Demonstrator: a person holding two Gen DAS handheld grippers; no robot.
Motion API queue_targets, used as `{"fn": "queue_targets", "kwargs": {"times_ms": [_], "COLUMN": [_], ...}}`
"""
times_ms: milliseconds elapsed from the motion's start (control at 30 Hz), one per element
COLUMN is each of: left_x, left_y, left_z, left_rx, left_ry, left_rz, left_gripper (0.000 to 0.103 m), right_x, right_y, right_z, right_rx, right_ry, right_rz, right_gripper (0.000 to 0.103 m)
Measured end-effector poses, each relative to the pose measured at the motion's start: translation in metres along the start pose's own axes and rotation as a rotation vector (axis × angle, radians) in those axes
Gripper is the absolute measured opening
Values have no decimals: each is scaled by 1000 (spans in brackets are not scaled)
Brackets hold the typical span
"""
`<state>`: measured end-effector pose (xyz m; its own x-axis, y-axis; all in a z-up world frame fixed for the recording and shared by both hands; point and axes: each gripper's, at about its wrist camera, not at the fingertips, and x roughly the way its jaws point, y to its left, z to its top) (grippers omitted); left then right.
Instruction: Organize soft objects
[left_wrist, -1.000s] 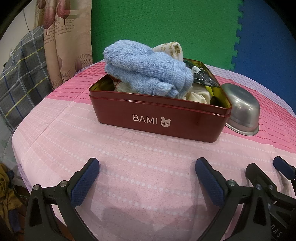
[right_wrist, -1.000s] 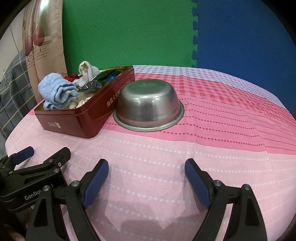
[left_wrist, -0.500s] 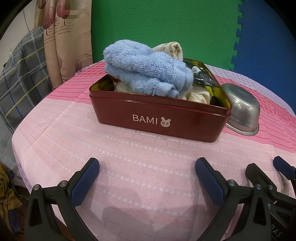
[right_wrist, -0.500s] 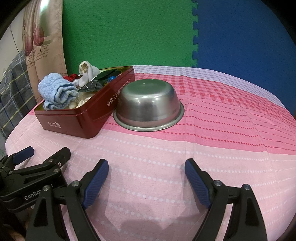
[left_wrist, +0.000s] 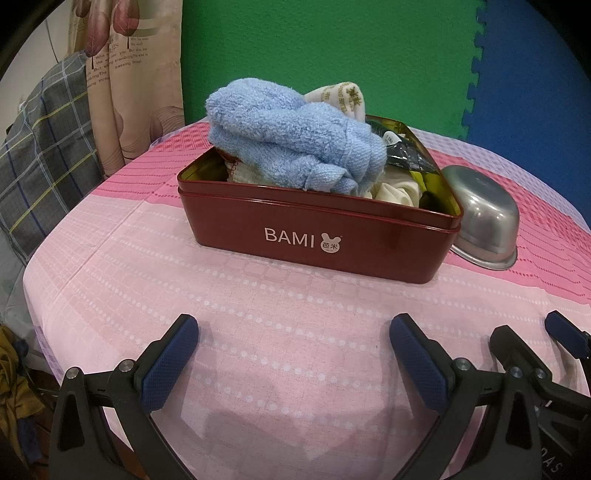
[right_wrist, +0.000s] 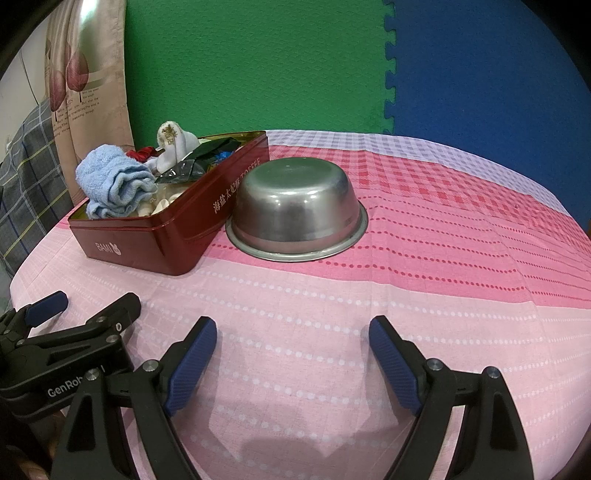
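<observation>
The left gripper (left_wrist: 293, 334) is held low over the pink-clothed tabletop (left_wrist: 258, 314), its fingers (left_wrist: 171, 363) spread wide and nothing caught between them. Straight ahead of those fingers a dark red tin (left_wrist: 317, 236) marked BAMI is seen, standing flat on the cloth. A rolled blue towel (left_wrist: 295, 138) is piled in the tin above its rim, with a white sock (left_wrist: 341, 98) behind it and cream cloth and dark wrappers packed alongside.

The right gripper (right_wrist: 291, 334) is likewise held low over the tabletop (right_wrist: 424, 280), fingers (right_wrist: 393, 363) released and apart, gripping nothing. Ahead of them an upturned steel bowl (right_wrist: 295, 210) is set rim-down, just beside the tin (right_wrist: 170, 236), which lies ahead and to the left. The blue towel (right_wrist: 112, 184) is seen at the tin's near end. The left gripper (right_wrist: 79, 314) is visible just to the left of the right fingers.
</observation>
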<state>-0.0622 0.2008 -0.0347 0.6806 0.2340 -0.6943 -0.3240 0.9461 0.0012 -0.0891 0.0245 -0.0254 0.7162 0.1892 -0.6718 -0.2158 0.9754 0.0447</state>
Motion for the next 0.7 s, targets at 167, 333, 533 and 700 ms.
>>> {"fn": "queue_targets", "kwargs": {"times_ms": [167,333,533,700], "left_x": [0,1,2,-3], "left_y": [0,-1,-1,6], "left_z": [0,0,0,5], "left_rx": [0,1,2,-42], "left_ry": [1,8,-3,-2], "left_rz": [0,-2,-12,-21], "left_gripper": [103,103,103,103], "right_x": [0,0,0,-10], "right_y": [0,0,0,-26], "right_z": [0,0,0,10], "right_rx": [0,1,0,124], "right_ry": [0,0,1,19], "right_rz": [0,0,0,103], "right_gripper": [87,87,87,87]}}
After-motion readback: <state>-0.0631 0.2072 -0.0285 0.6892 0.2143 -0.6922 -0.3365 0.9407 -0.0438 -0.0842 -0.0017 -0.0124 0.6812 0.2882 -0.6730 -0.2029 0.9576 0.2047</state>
